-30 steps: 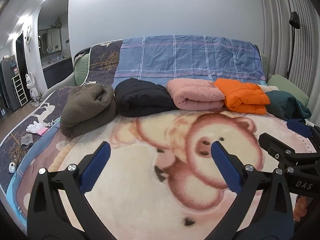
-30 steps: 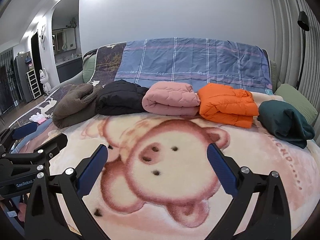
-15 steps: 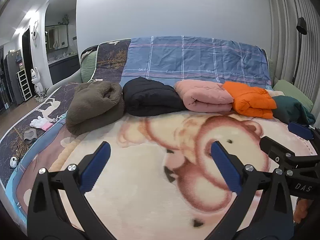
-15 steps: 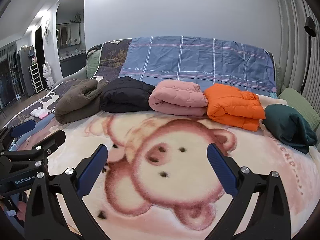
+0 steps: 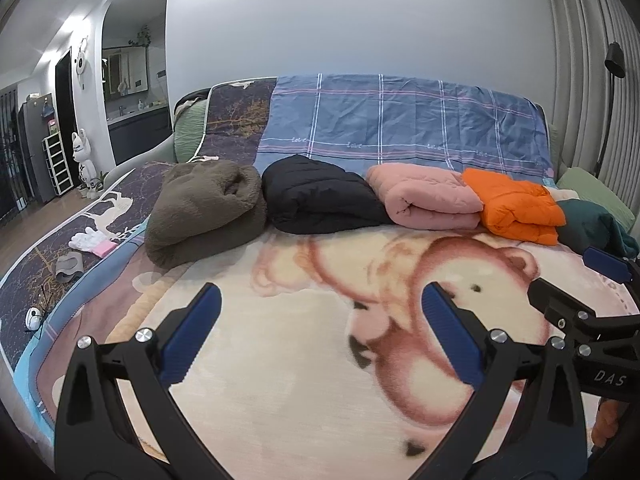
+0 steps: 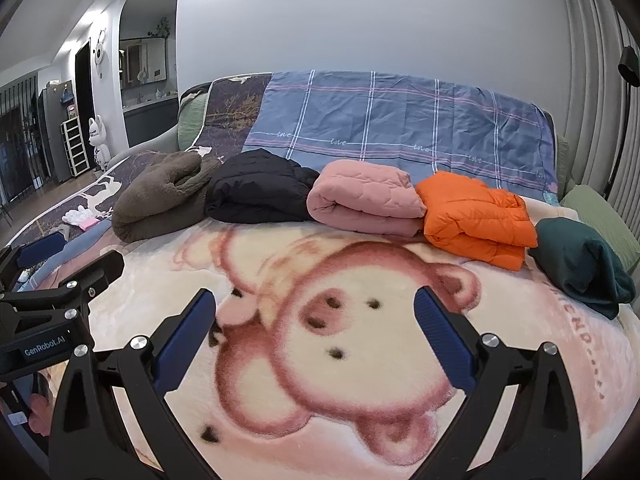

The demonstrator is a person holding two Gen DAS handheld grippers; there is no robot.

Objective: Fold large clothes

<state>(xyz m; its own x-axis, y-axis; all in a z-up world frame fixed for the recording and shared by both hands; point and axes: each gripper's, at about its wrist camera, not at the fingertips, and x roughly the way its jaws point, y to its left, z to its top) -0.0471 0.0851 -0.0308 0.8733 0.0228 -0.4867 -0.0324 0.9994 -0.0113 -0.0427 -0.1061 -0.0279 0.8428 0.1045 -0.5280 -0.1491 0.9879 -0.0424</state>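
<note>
Several folded garments lie in a row across the back of the bed: a brown fleece, a black jacket, a pink quilted piece, an orange puffer jacket and a dark green garment. My left gripper hovers open over the pig-print blanket, holding nothing. My right gripper is open too, above the pig's face, with nothing between its blue pads. Each gripper appears at the edge of the other's view.
A blue plaid sheet drapes the headboard. White gloves and a pink item and a small grey object lie on the bed's left side. Green pillows sit at the right. A floor lamp stands by the curtain.
Both grippers have moved forward and slightly up toward the row of garments, which now look larger. Both stayed open and empty.
</note>
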